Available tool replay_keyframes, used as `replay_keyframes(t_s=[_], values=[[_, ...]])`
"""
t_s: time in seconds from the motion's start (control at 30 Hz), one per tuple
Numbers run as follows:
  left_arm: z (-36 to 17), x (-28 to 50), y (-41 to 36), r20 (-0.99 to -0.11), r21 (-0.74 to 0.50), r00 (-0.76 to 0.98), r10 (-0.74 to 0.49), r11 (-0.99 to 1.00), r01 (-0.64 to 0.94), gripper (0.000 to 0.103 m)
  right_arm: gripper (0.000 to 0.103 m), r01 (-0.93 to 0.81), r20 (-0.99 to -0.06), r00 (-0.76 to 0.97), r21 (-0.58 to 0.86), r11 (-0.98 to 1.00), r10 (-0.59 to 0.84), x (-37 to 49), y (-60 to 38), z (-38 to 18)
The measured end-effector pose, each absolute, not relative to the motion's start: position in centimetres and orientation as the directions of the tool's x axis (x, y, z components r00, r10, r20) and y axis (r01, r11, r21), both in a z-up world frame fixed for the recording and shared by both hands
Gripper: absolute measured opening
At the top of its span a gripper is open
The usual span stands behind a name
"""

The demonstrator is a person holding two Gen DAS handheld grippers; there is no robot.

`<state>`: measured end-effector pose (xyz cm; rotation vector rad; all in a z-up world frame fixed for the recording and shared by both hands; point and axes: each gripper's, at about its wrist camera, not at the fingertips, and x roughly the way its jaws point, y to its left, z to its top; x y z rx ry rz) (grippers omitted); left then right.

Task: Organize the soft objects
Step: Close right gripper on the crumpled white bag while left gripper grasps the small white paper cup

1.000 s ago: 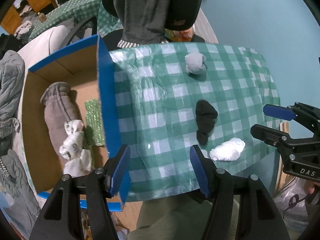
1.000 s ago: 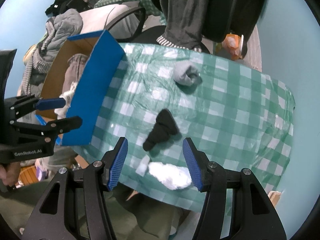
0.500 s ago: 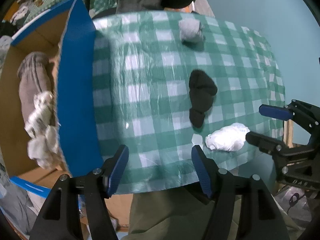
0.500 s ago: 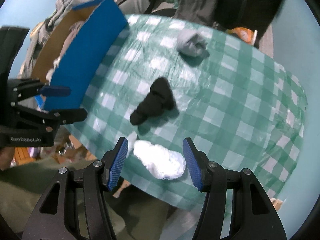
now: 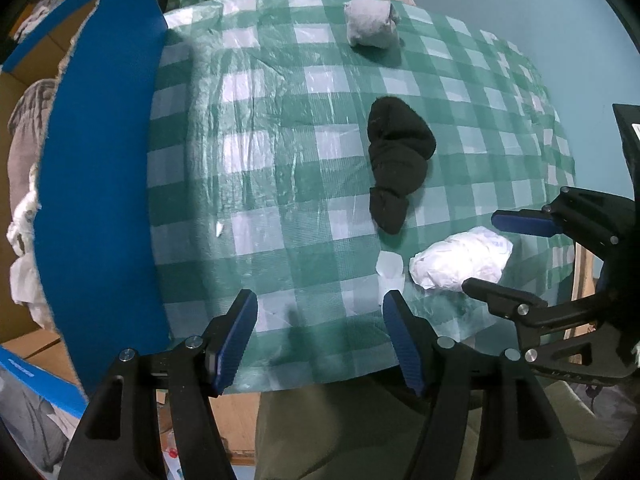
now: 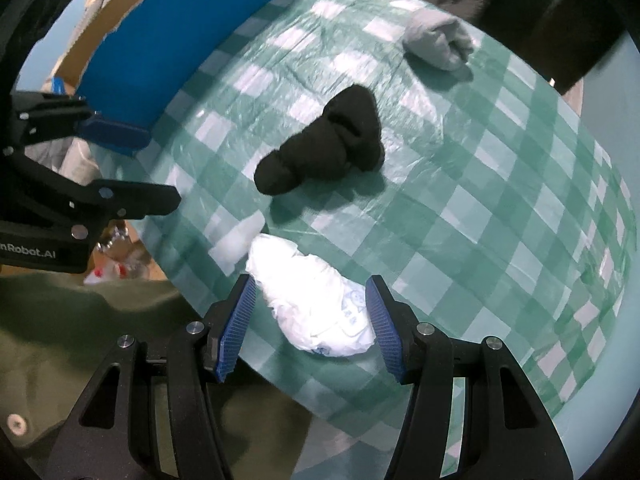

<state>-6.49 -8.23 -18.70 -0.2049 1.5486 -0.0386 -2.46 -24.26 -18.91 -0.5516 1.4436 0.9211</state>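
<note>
The white bundle (image 6: 316, 304) lies at the table's (image 6: 500, 208) near edge, between the open jaws of the right gripper (image 6: 308, 320), untouched. It looks light, soft and crushable; take it across its middle. Its long axis runs roughly jaw to jaw, slightly diagonal. The left gripper (image 5: 320, 336) hangs open over bare cloth.

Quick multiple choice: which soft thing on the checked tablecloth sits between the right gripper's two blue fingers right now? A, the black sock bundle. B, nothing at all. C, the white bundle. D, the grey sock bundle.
C: in the right wrist view the white bundle lies between the open jaws of the right gripper, while the black sock bundle and the grey sock bundle lie farther out on the cloth.
</note>
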Motion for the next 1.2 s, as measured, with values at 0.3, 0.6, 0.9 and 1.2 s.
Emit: replay_keyframes(t_s=[0.3,0.6,0.9,1.2], values=[[-19.7,-7.1,-9.6,-0.986,-0.167,0.003,-0.167,0.983,-0.08,0.067,0.057,-0.834,-0.977,-0.13,0.199,0.515,0.167,-3.1,-24.3,-20.8],[-20.1,-6.7,-10.8,-0.98,-0.198,0.007,-0.198,0.977,-0.079,0.076,0.041,-0.733,-0.964,-0.152,0.257,0.63,0.216,-0.9,-26.8,-20.9],[-21.6,-5.7,-13.0,-0.979,-0.202,-0.013,-0.204,0.975,-0.091,0.076,0.04,-0.607,-0.955,-0.103,0.281,0.743,0.277,1.3,-29.7,-19.0],[-23.2,-5.1,-14.3,-0.983,-0.178,-0.027,-0.182,0.979,-0.103,0.068,0.04,-0.576,-0.947,-0.08,0.299,0.761,0.311,1.7,-30.3,-18.5]])
